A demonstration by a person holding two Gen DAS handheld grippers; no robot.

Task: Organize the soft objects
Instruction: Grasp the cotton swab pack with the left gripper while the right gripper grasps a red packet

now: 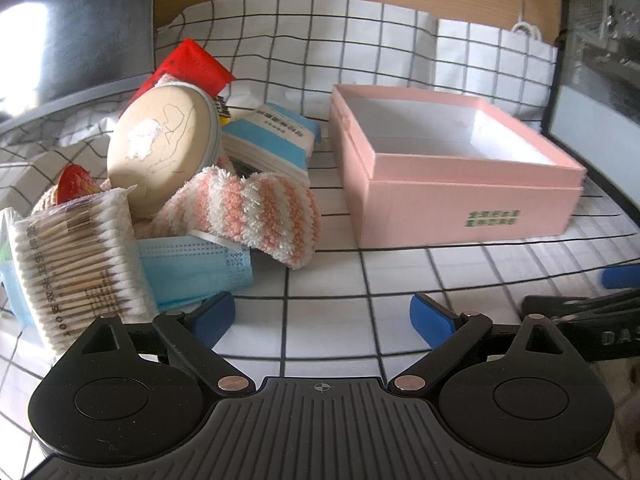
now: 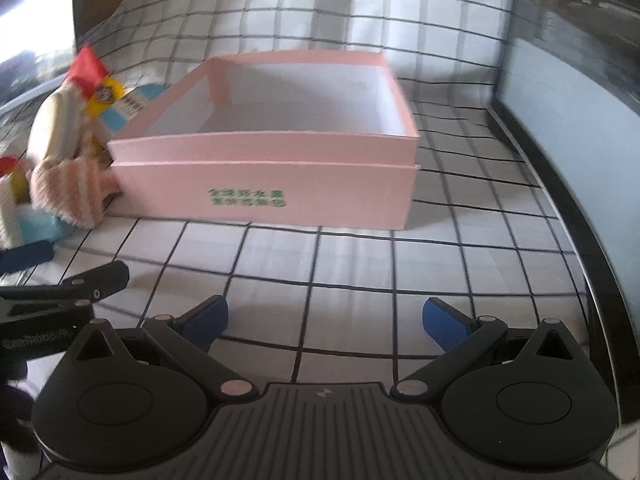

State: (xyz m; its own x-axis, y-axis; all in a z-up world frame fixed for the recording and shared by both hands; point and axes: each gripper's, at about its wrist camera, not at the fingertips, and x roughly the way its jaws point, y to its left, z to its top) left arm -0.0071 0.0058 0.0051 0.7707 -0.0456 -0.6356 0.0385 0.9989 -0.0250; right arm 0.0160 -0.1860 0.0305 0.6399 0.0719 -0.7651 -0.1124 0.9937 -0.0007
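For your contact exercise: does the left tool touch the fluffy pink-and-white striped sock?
Apart. The left wrist view shows bare checked cloth between the open left tool and the sock.

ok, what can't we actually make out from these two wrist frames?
- Pile, left wrist view: whatever lies under the striped sock and round tan case is covered by them.
- Cotton swab pack, left wrist view: its left part is cut by the frame edge.
- Pink box, both views: green label print too blurred to read.
- Pile, right wrist view: motion-blurred, and partly behind the box.
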